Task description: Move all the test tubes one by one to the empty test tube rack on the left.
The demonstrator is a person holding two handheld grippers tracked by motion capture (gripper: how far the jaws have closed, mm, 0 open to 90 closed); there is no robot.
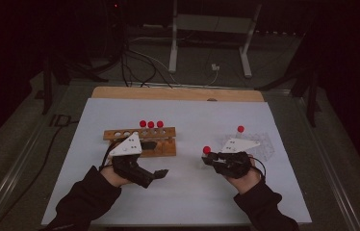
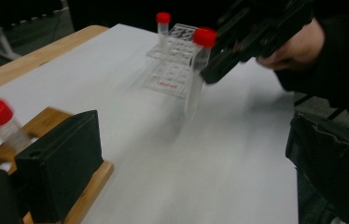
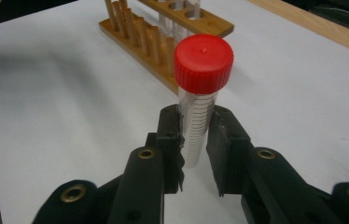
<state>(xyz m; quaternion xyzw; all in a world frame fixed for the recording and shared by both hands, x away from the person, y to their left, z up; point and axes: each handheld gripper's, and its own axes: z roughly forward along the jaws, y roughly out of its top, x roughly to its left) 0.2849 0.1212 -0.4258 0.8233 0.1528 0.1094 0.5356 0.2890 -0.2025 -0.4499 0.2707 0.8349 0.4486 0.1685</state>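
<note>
My right gripper (image 3: 196,135) is shut on a clear graduated tube with a red cap (image 3: 203,63), held upright just above the white sheet; the same tube (image 1: 206,150) hangs right of centre. In the left gripper view that tube (image 2: 196,79) stands upright in the black jaws of the right gripper (image 2: 219,65). My left gripper (image 1: 160,173) is open, its jaws wide apart with nothing between them, just in front of a wooden rack (image 1: 139,140). Three red-capped tubes (image 1: 150,124) stand in that rack.
A clear plastic rack (image 1: 260,144) lies behind the right hand, with one red-capped tube (image 1: 240,129) standing in it. The white sheet (image 1: 183,197) covers a wooden table (image 1: 178,93). Cables and metal stand legs lie on the floor beyond the far edge.
</note>
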